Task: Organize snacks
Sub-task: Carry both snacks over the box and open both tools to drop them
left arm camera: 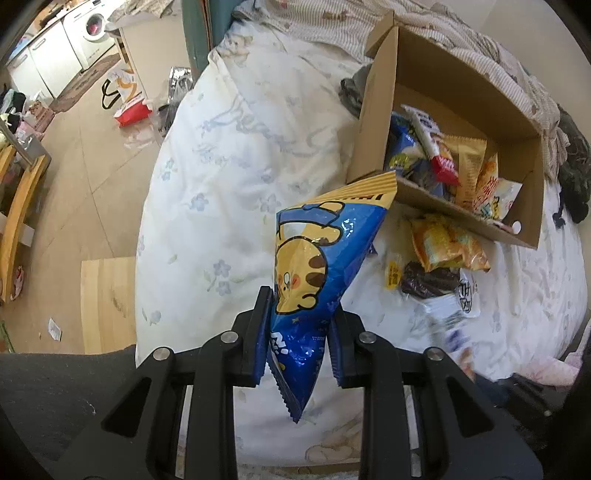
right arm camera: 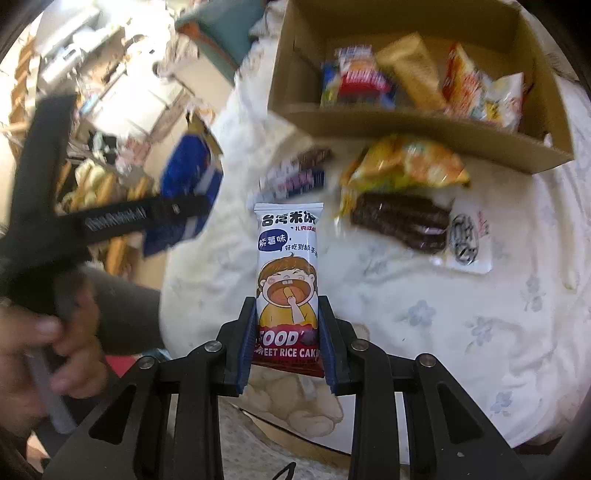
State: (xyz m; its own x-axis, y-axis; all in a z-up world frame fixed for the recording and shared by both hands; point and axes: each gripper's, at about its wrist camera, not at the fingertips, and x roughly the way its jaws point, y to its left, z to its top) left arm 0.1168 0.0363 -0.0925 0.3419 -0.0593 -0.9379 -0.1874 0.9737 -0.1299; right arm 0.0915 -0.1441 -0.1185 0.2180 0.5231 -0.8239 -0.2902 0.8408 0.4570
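My left gripper is shut on a blue snack bag with a yellow cat, held above the bed. The same bag shows blurred at the left of the right wrist view. My right gripper is shut on a white rice cake packet, lifted off the bedding. Beyond both stands an open cardboard box holding several snack packets. In front of the box lie a yellow-orange bag, a dark chocolate packet and small purple bars.
A white flowered duvet covers the bed. A striped blanket lies behind the box. Left of the bed is wooden floor with a red-and-white bag. A person's hand grips the left tool.
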